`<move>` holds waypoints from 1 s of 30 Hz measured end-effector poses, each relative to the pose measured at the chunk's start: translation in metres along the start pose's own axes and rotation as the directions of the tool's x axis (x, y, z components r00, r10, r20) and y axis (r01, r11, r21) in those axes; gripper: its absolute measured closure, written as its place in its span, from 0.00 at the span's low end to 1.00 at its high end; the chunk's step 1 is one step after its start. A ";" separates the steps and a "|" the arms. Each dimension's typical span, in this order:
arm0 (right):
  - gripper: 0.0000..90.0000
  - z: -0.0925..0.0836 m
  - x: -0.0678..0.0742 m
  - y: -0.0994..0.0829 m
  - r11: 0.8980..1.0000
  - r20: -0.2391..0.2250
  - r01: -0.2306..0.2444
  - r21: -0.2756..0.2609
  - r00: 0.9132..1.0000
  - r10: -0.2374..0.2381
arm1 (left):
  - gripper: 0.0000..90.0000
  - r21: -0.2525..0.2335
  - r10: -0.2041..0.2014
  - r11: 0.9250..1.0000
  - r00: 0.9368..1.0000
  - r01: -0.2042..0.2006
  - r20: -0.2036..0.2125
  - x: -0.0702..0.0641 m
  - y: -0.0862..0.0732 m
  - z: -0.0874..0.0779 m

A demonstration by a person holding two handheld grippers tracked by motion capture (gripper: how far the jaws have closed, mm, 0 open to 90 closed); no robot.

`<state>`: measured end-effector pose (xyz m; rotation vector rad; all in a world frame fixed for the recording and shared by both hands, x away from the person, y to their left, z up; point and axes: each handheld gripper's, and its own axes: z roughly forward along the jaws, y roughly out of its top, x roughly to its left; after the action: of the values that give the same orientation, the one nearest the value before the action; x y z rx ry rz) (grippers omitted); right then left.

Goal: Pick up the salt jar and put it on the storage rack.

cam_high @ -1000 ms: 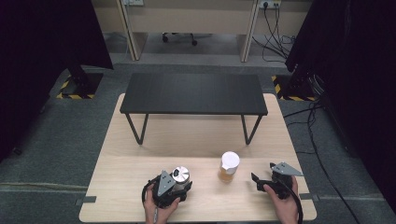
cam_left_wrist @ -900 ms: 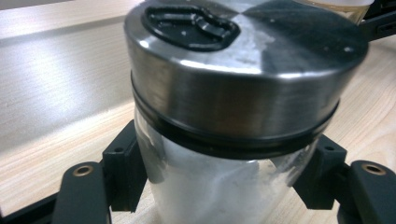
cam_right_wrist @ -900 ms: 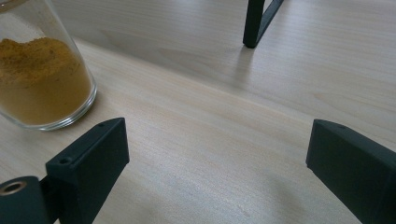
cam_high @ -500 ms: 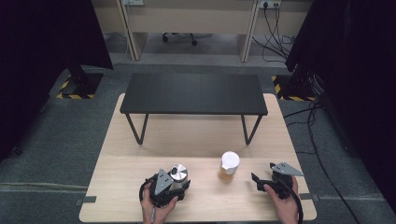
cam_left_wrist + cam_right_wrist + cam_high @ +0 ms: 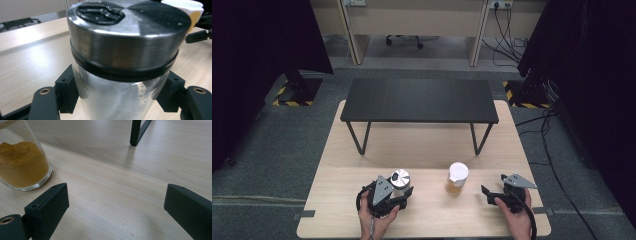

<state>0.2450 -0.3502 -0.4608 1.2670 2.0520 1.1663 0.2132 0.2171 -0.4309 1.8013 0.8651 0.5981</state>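
Clamping a steel-lidded jar [image 5: 120,75] in the left gripper [image 5: 388,196]; right gripper [image 5: 507,192] gaping beside a jar of orange powder [image 5: 456,178], black bench [image 5: 419,100] beyond.

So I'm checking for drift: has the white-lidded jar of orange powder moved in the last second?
No. The white-lidded jar stands at the same spot, just left of the black bench's right leg, as before.
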 end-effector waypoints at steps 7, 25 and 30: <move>0.07 0.000 0.000 0.000 1.000 0.000 -0.002 -0.003 1.000 0.002 | 0.35 -0.019 0.025 1.000 1.000 -0.025 -0.009 0.007 0.020 -0.003; 0.07 0.000 0.000 -0.001 1.000 -0.002 0.001 -0.003 1.000 -0.001 | 0.35 -0.033 0.013 0.999 0.998 -0.015 -0.058 0.035 0.072 -0.011; 0.07 0.000 0.000 -0.001 1.000 -0.002 0.003 -0.002 1.000 -0.003 | 0.35 -0.027 0.006 1.000 0.997 -0.008 -0.071 0.041 0.078 -0.010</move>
<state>0.2443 -0.3503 -0.4610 1.2622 2.0521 1.1686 0.2533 0.2364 -0.3542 1.7684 0.8944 0.6791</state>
